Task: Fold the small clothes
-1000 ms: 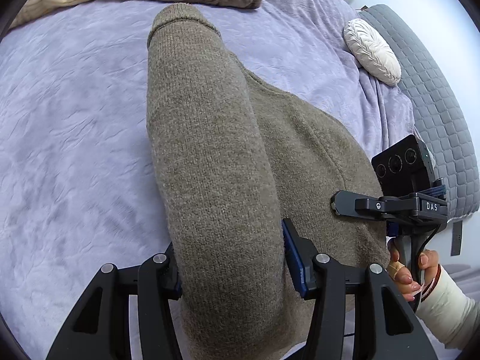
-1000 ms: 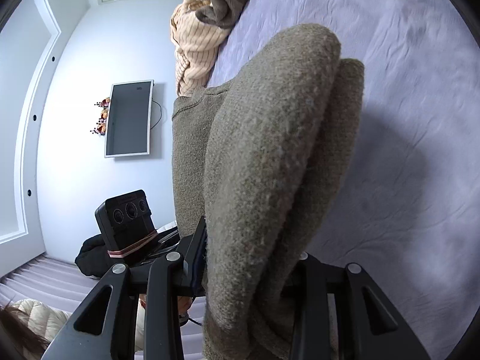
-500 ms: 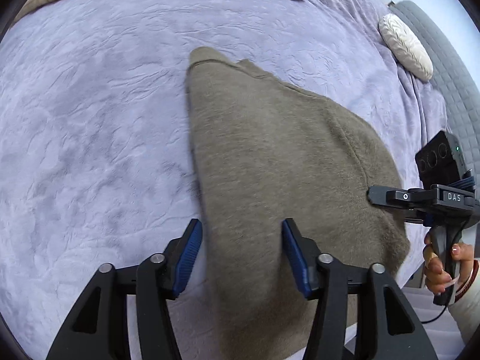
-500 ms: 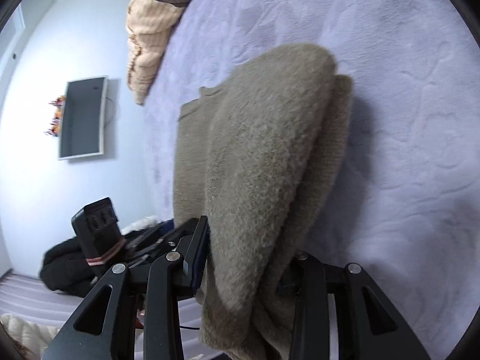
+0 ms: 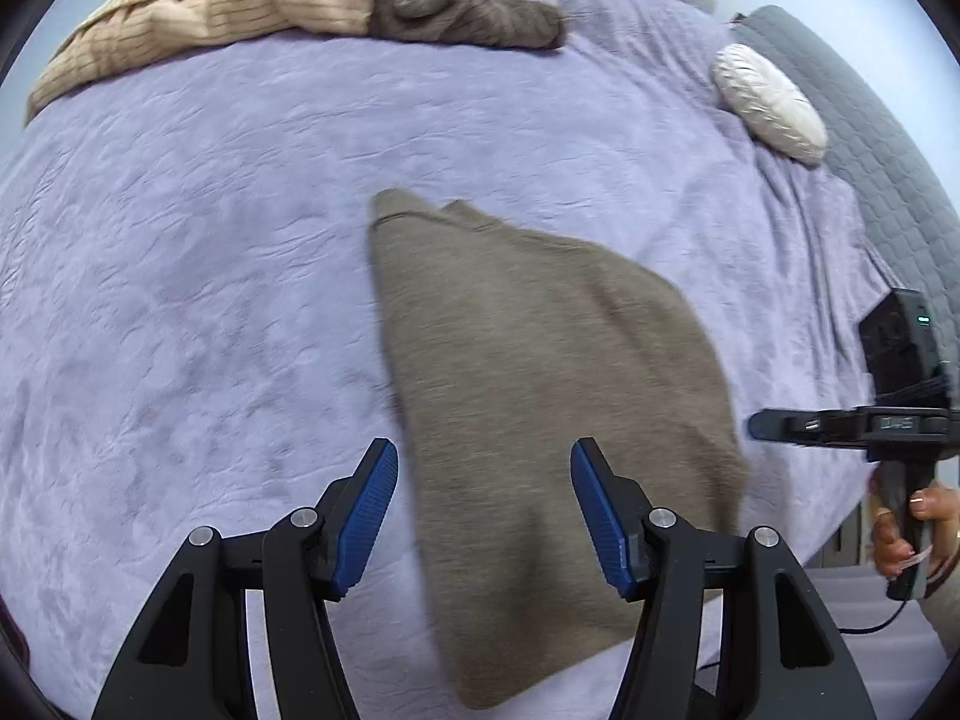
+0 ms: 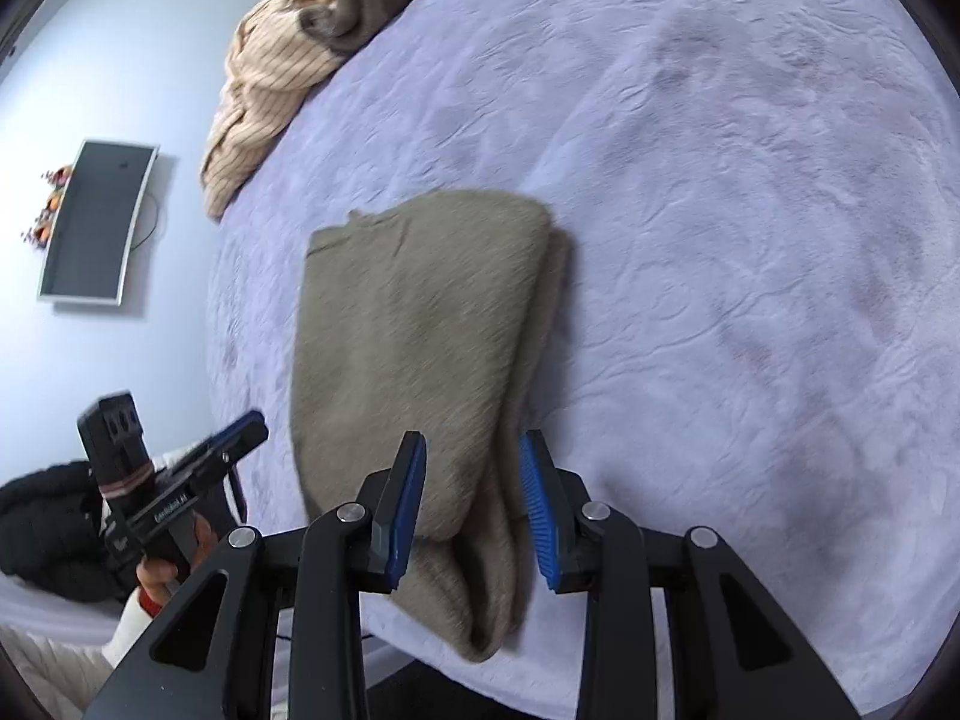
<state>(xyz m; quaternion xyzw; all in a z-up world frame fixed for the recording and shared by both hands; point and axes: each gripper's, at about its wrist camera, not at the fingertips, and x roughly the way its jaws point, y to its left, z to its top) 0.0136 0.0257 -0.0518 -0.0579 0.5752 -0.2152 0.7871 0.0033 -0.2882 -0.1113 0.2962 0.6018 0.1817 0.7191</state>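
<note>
A folded taupe knit sweater (image 5: 540, 390) lies flat on the lavender bedspread (image 5: 210, 300). My left gripper (image 5: 483, 498) hovers over the sweater's near edge, open, its blue pads clear of the cloth. In the right wrist view the sweater (image 6: 420, 330) shows its doubled layers along the right side. My right gripper (image 6: 474, 492) hangs above the sweater's near end. Its jaws are closing, but the pads do not press the knit. Each gripper also shows in the other's view: the right gripper (image 5: 840, 426) at the bed's edge, the left gripper (image 6: 198, 468) held by a hand.
A beige striped garment (image 5: 210, 0) and a grey-brown one (image 5: 468, 12) are heaped at the bed's far side. A white round cushion (image 5: 768, 102) leans on the grey quilted headboard (image 5: 888, 150). A screen (image 6: 96, 222) hangs on the wall; dark clothing (image 6: 42, 534) lies beyond the bed's edge.
Both grippers let go of the sweater and drew back. The sweater, lifted and draped between the jaws before, now lies flat and folded on the bed.
</note>
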